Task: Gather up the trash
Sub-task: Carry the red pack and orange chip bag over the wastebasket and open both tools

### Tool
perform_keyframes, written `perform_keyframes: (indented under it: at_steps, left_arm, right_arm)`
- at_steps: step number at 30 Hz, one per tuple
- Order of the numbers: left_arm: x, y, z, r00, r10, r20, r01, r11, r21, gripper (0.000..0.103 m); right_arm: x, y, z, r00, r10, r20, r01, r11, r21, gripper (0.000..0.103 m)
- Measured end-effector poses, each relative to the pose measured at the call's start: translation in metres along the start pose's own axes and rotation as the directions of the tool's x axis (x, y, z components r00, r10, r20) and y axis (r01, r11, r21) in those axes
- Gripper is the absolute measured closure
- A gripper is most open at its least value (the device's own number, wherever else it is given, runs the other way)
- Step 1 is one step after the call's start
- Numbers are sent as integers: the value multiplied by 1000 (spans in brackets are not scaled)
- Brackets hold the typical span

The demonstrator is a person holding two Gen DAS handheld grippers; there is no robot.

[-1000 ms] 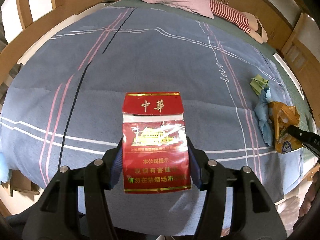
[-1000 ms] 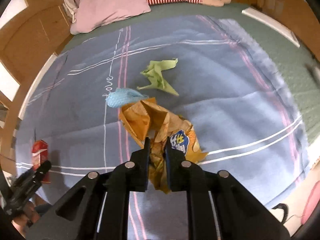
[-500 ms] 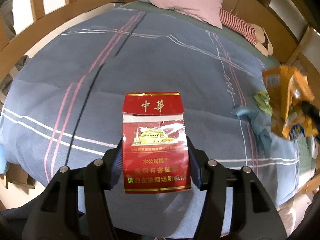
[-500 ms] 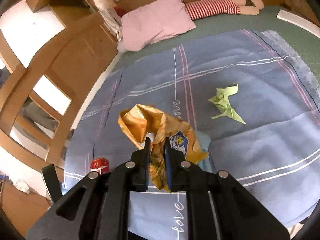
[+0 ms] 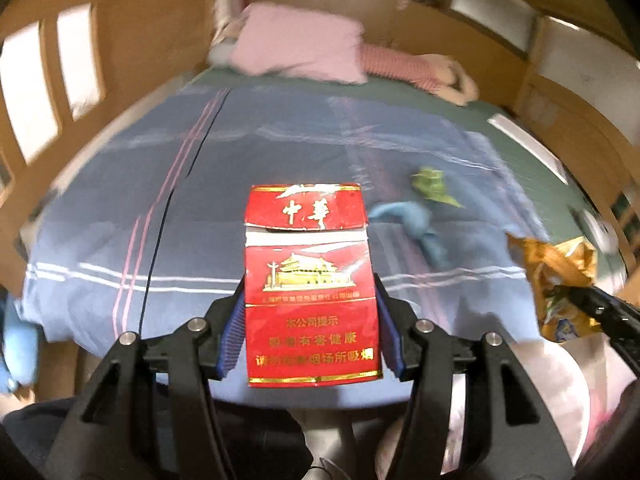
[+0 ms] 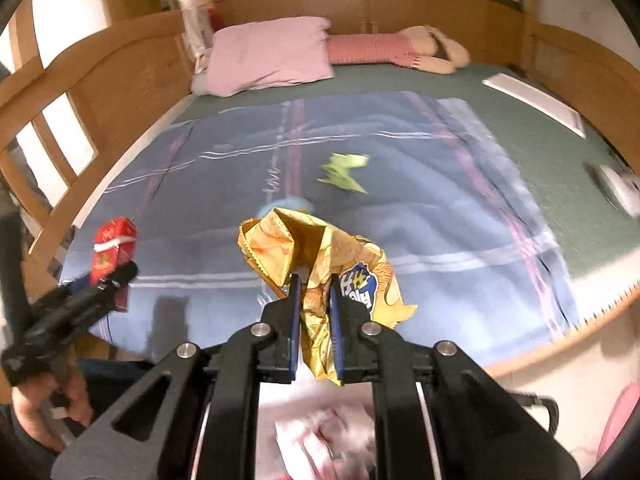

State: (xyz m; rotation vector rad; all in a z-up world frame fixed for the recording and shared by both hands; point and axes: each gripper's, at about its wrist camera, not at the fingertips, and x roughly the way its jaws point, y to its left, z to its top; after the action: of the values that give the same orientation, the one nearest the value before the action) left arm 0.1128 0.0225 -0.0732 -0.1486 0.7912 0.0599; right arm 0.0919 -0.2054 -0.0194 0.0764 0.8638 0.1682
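Blue ribbed pads of the left gripper (image 5: 310, 332) are clamped on the flat sides of a red cigarette pack (image 5: 310, 284), a stiff cardboard box with glossy gold print, its flip lid cracked a little open and its film wrapper catching the light; the pack stands upright between the fingers, lifted off the bed. Over on the other side, the right gripper (image 6: 314, 312) has its jaws squeezed nearly together on a crumpled yellow snack bag (image 6: 320, 264), thin crinkly foil with a zigzag-cut edge, bunched above the fingers and hanging clear of the bedding. Out beyond both, a blue quilt (image 6: 440, 208) with pink and white stripes lies fairly smooth over a green sheet (image 6: 540, 132). Two pieces of trash rest on it near the middle: a spiky folded green paper (image 6: 344, 174) and, just nearer, a soft blue wad (image 5: 416, 220), partly hidden behind the bag in the right view. Plenty of bare quilt surrounds them. At the far end sit a puffy pink pillow (image 6: 268, 54) and a striped plush toy (image 6: 384, 50), against a wooden bed frame (image 6: 132, 80) that curves round both sides.
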Motion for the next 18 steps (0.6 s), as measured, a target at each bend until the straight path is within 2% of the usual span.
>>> perform_keyframes:
  at_steps: [4, 7, 12, 18]
  left_arm:
    - [-52, -33, -10, 996, -57, 71, 51, 996, 77, 47]
    - [-74, -56, -24, 992, -93, 84, 82, 988, 127, 47]
    - [-89, -93, -55, 991, -125, 48, 111, 967, 227, 47]
    - [-99, -115, -82, 991, -130, 19, 118, 946, 300, 47]
  right_arm:
    - [-33, -18, -20, 1000, -19, 11, 19, 1000, 6, 89]
    - [-53, -30, -35, 999, -27, 23, 27, 1000, -1, 89]
    - [-76, -44, -61, 1000, -19, 20, 19, 1000, 14, 89]
    - [-101, -61, -82, 1000, -7, -1, 7, 999, 37, 89]
